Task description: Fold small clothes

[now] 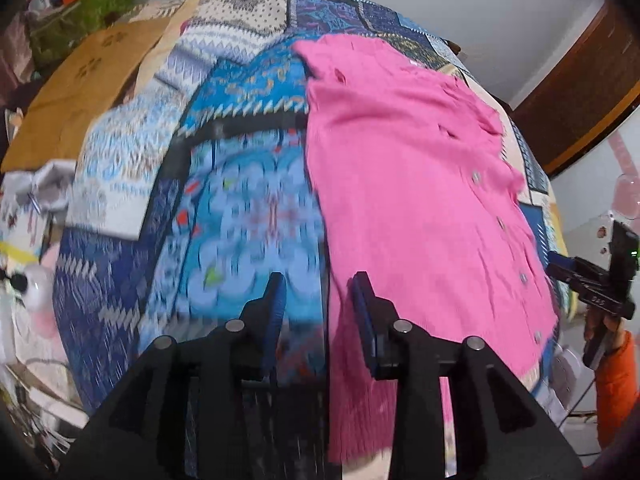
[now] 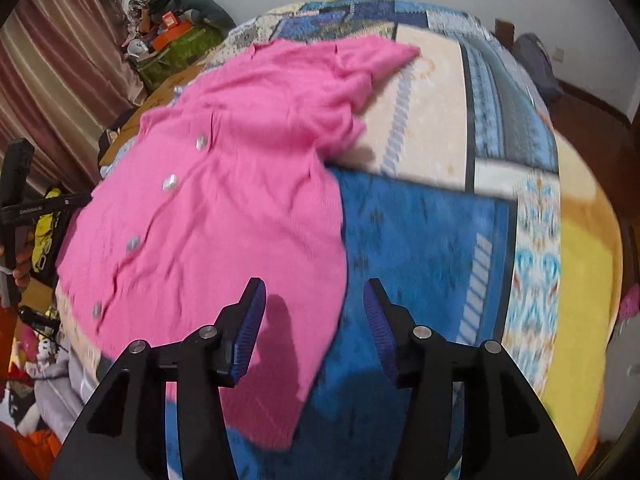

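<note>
Pink cardigan [image 1: 408, 184] spread flat on the patchwork bedspread [image 1: 240, 208], both your jaws released.
Your left gripper [image 1: 320, 304] straddles the cardigan's left edge without pinching it; your right gripper [image 2: 314, 312] hangs over its right edge, empty. Only the left view shows the brown cardboard [image 1: 80, 96] beside the bed; only the right shows the striped curtain [image 2: 60, 80] and yellow blanket [image 2: 580, 280].

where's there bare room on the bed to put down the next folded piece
Bare patchwork bedcover lies right of the pink cardigan, up to the yellow blanket. Another free patch lies left of the cardigan, bounded by the tan cloth. The heaps of things beside the bed's far-left corner are crowded.
</note>
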